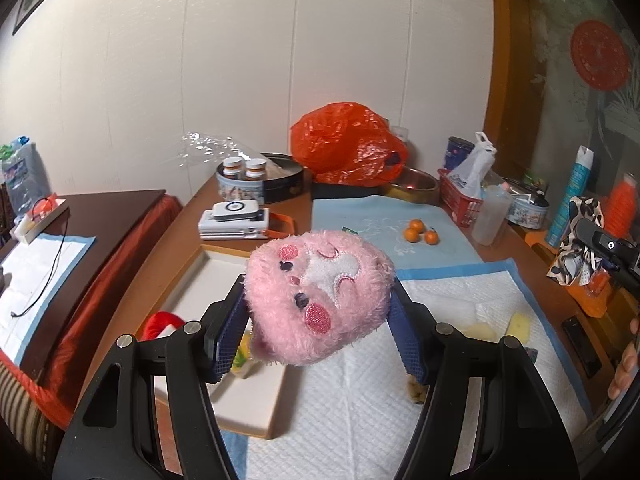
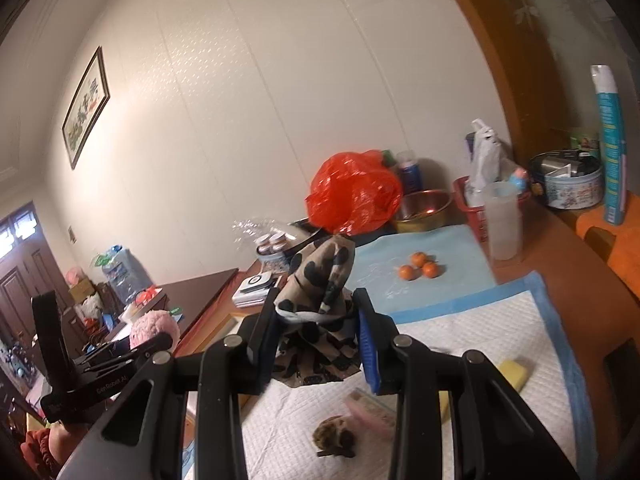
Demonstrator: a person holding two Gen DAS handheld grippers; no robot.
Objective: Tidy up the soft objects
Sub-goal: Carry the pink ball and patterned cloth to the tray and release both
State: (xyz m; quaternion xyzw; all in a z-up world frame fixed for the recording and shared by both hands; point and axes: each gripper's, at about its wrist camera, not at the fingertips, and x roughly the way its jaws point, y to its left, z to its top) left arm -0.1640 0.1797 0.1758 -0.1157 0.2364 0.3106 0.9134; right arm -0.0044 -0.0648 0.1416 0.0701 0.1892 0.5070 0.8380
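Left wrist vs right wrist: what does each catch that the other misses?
Left wrist only: the white tray, the pink plush's face, clamped in the left hand-held gripper.
Right wrist only: the framed picture, the small brown toy on the white pad.
Both: orange bag, three tangerines, patterned cloth clamped in the right hand-held gripper.

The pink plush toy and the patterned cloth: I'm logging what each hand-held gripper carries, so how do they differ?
The pink plush toy is fluffy, rounded and full, with an embroidered face; the patterned cloth is thin, crumpled and hangs limp, tan with dark blotches. The plush fills the left hand-held gripper half-wide; the cloth bunches in the nearly closed right hand-held gripper. Both are soft and held above the white pad.
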